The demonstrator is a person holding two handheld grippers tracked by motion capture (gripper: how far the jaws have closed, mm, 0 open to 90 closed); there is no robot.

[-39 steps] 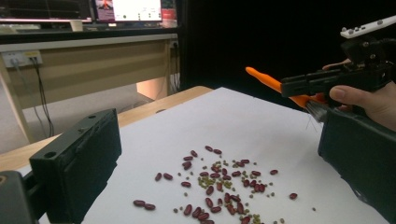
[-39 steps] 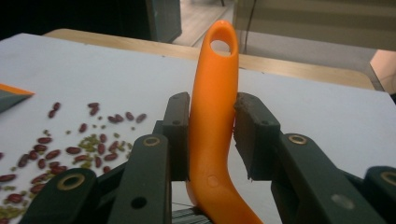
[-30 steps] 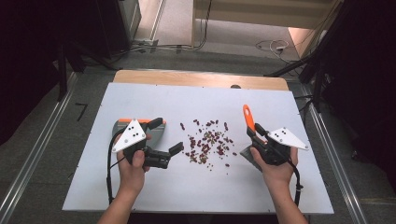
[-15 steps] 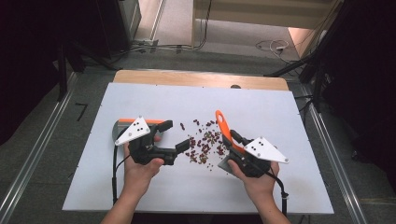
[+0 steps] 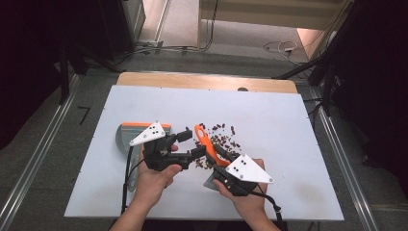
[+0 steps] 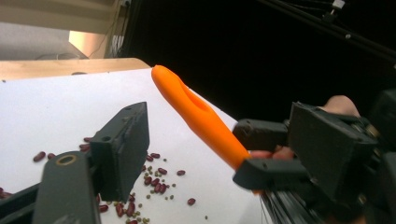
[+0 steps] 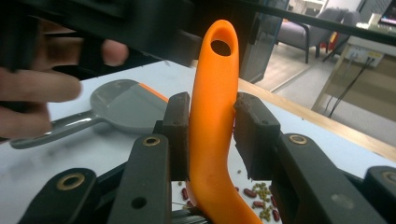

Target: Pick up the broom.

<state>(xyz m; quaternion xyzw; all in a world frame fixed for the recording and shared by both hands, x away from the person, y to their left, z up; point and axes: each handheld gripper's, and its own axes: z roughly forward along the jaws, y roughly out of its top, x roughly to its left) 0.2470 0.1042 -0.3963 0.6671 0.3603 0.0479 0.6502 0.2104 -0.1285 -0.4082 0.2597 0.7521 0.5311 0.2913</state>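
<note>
My right gripper (image 5: 220,156) is shut on the orange handle (image 5: 204,142) of a brush, which slants up and to the left over the scattered beans (image 5: 225,138). In the right gripper view both pads clamp the handle (image 7: 214,93) below its hanging hole. My left gripper (image 5: 190,144) is open just left of the handle tip. Its jaws have just been closing, with nothing between them. In the left gripper view one of its fingers (image 6: 121,149) stands at the lower left, apart from the handle (image 6: 196,112). A grey dustpan (image 5: 124,138) with an orange lip lies under my left hand.
Red beans and small green ones (image 6: 154,184) are strewn over the middle of the white board (image 5: 279,110). A wooden strip (image 5: 192,81) runs along its far edge. The dustpan (image 7: 122,105) lies flat on the board beyond my left hand.
My right gripper has carried the brush leftward across the board, and its handle now leans toward the left gripper. The left gripper's jaws stand narrower than before.
</note>
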